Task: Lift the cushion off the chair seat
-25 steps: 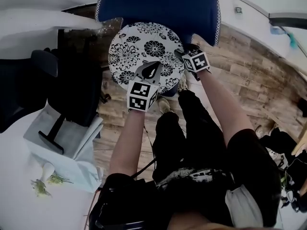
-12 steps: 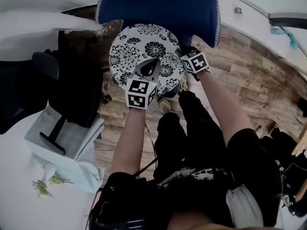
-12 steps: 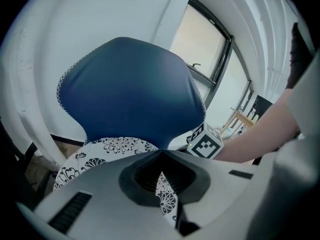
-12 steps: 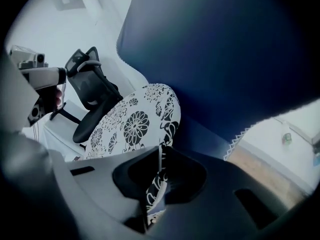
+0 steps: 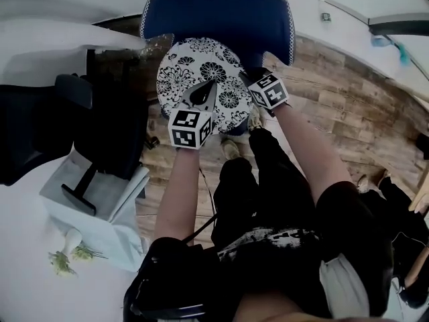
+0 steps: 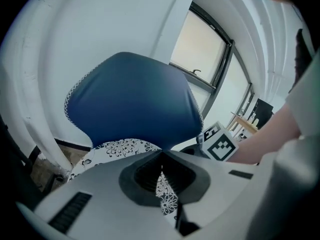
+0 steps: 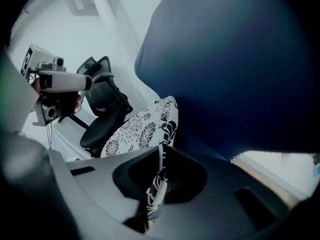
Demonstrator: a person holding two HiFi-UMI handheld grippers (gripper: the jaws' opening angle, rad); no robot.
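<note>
The left arm (image 5: 179, 186) and right arm (image 5: 310, 149) stretch forward and down, side by side. The left gripper (image 5: 210, 88) has its jaws pinched on the cushion (image 5: 191, 69) edge. The right gripper (image 5: 244, 78), pitched steeper, has just been closing its jaws, now clamped on a fold of it.

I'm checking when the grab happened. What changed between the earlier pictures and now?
The right gripper has just been closing its jaws and now pinches the right edge of the cushion. Both grippers seem to have edged up slightly with it. Unchanged: the left gripper stays clamped on the cushion's front edge; the chair has not moved.
</note>
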